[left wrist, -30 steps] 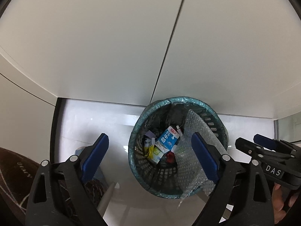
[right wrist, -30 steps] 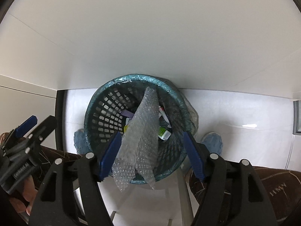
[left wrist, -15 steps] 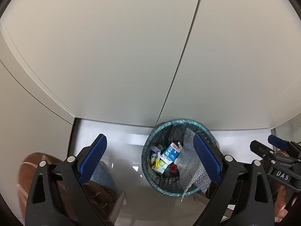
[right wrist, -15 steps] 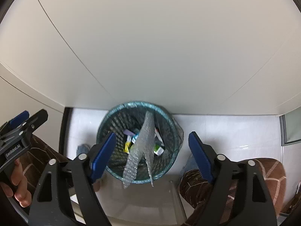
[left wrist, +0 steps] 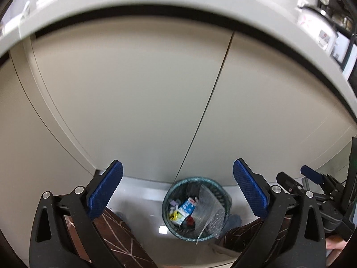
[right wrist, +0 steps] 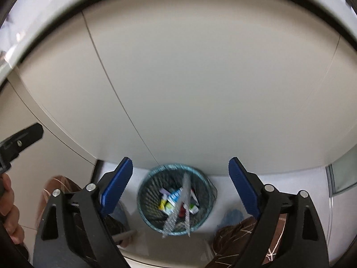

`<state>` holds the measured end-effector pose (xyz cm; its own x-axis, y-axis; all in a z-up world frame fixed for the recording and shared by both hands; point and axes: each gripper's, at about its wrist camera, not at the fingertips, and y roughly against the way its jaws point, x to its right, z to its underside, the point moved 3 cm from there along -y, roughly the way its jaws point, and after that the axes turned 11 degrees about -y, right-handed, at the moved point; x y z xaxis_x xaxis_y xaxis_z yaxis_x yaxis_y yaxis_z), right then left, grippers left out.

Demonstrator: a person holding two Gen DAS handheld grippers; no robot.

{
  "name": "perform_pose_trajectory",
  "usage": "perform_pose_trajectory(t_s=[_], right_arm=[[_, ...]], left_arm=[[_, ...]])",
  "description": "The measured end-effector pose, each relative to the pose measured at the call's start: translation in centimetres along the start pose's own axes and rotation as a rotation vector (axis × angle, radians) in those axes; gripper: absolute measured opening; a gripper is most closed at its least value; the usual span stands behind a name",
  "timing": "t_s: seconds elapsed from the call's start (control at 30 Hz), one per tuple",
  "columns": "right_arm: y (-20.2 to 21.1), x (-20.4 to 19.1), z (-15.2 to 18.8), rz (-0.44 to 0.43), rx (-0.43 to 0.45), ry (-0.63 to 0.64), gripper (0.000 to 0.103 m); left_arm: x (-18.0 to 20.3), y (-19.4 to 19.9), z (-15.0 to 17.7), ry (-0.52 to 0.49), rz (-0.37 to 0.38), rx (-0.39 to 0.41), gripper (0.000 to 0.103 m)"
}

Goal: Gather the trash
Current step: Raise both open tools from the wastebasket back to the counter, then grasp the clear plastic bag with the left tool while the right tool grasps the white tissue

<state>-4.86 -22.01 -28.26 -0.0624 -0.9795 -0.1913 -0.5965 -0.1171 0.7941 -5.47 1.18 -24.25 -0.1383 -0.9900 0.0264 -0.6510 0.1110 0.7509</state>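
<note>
A teal mesh trash basket (left wrist: 173, 189) stands on the white floor far below, against beige cabinet doors; it also shows in the right wrist view (right wrist: 145, 203). It holds a blue-and-white carton (left wrist: 188, 208), small wrappers and a sheet of bubble wrap (left wrist: 210, 214) that hangs over its rim, also seen in the right wrist view (right wrist: 178, 210). My left gripper (left wrist: 177, 192) is open and empty high above it. My right gripper (right wrist: 179, 188) is open and empty too.
Beige cabinet doors (left wrist: 156, 102) rise behind the basket, topped by a white counter edge (left wrist: 178, 2). The person's brown patterned trousers (left wrist: 125, 241) and blue shoe covers (right wrist: 232, 216) flank the basket. A white appliance (left wrist: 312, 20) sits on the counter at the right.
Both grippers have risen well away from the basket, which now looks much smaller. The counter edge has come into view at the top. Both stay open and empty.
</note>
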Motion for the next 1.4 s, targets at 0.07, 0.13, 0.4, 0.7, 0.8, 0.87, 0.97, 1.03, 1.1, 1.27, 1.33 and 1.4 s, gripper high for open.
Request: perform_pose_trajectory(t_s=[0.07, 0.13, 0.4, 0.7, 0.8, 0.87, 0.97, 1.03, 1.1, 1.27, 1.33, 1.4], right_arm=[[1.9, -0.8, -1.3, -0.020, 0.036, 0.008, 0.084], [3.7, -1.7, -2.5, -0.041, 0.068, 0.016, 0.087], [10.7, -5.0, -8.2, -0.091, 0.215, 0.039, 0.094], [15.2, -7.7, -15.1, -0.104, 0.320, 0.049, 0.095], [15.0, -8.5, -17.6, -0.102, 0.322, 0.052, 0.095], [14.8, -8.9, -19.3, -0.098, 0.318, 0.051, 0.095], [13.4, -9.6, -21.6, -0.083, 0.301, 0.045, 0.095], [11.9, -10.0, -23.2, -0.068, 0.273, 0.043, 0.095], [10.1, -10.3, -24.6, -0.054, 0.239, 0.040, 0.095], [6.0, -10.8, -27.9, -0.026, 0.156, 0.021, 0.095], [4.7, -10.5, -28.9, -0.017, 0.118, 0.004, 0.095], [3.6, -10.4, -29.8, 0.002, 0.097, -0.009, 0.095]], left_arm=[[0.1, 1.6, -0.8, -0.005, 0.001, 0.016, 0.097], [0.1, 3.0, -1.9, -0.008, 0.003, 0.028, 0.097], [-0.4, 8.3, -6.6, -0.010, -0.030, 0.113, 0.097], [-2.0, 12.2, -13.9, -0.027, -0.059, 0.195, 0.097], [-3.0, 12.0, -16.6, -0.030, -0.066, 0.185, 0.097], [-3.9, 11.5, -18.0, -0.021, -0.076, 0.176, 0.097], [-5.4, 10.1, -20.2, -0.011, -0.105, 0.157, 0.097], [-6.4, 8.8, -21.8, 0.000, -0.106, 0.139, 0.097], [-7.6, 7.4, -23.7, 0.011, -0.114, 0.123, 0.097], [-10.4, 3.7, -28.9, -0.004, -0.162, 0.106, 0.097], [-11.0, 2.1, -30.8, -0.023, -0.174, 0.094, 0.097], [-11.8, 0.3, -32.8, -0.036, -0.171, 0.081, 0.097]])
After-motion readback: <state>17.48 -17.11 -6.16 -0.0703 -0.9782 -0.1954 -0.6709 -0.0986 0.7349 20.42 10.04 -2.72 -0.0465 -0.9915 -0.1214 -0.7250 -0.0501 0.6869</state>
